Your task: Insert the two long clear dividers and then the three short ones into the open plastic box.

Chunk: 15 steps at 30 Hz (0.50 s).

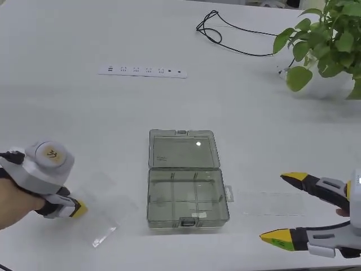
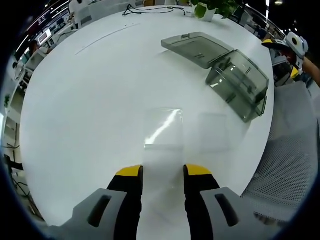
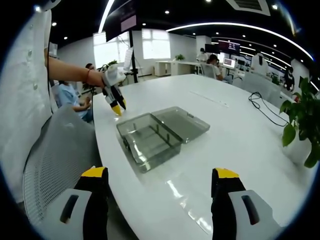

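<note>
left gripper (image 2: 164, 172) jaws slightly apart, empty; a clear divider (image 2: 163, 127) lies flat just ahead on bare tabletop (image 2: 90, 100). right gripper (image 3: 160, 174) jaws gape wide, empty, with the open box (image 3: 150, 137) ahead by the tabletop edge.

Plastic box (image 1: 169, 204): smoky grey, translucent, open, at bench centre. Lid (image 1: 183, 149) lies flat behind base, hinged along shared edge. Faint partition lines inside base. Clear divider (image 2: 163, 127): rectangular, flat on table left of box, glare streak across it. Second, fainter clear sheet (image 2: 213, 131) just beside it, nearer box. Long clear divider (image 1: 273, 203): flat, right of box.
</note>
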{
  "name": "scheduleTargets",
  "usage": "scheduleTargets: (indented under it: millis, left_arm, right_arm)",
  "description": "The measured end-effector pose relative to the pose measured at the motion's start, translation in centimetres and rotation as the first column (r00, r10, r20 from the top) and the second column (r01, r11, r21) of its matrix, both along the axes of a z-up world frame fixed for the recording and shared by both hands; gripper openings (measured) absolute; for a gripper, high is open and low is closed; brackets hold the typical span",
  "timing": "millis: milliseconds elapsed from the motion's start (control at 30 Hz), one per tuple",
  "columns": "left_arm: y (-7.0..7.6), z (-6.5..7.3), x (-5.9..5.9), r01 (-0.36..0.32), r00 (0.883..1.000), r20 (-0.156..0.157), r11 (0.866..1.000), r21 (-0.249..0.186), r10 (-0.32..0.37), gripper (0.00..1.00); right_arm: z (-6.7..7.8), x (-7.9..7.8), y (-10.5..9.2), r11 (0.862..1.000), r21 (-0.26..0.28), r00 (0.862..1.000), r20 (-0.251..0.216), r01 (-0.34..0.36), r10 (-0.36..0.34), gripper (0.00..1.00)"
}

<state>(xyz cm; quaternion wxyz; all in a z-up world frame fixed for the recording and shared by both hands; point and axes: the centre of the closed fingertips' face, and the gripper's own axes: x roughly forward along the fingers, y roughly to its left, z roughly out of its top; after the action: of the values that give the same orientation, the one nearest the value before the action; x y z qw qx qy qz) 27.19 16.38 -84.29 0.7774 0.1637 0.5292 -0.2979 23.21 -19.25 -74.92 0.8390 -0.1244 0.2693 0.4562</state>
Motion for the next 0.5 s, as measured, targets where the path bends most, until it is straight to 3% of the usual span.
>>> scheduleTargets:
  millis: [267, 500]
  left_arm:
    - [-0.1, 0.4, -0.3, -0.060, 0.998, -0.006, 0.996, -0.061, 0.060, 0.30]
    - [-0.9, 1.5, -0.4, -0.111, 0.994, 0.003, 0.983, -0.146, 0.113, 0.30]
  right_arm:
    - [0.0, 0.2, 0.0, 1.000, -0.001, 1.000, 0.002, -0.007, 0.007, 0.85]
    - [0.2, 0.1, 0.3, 1.000, 0.000, 1.000, 0.000, -0.008, 0.008, 0.84]
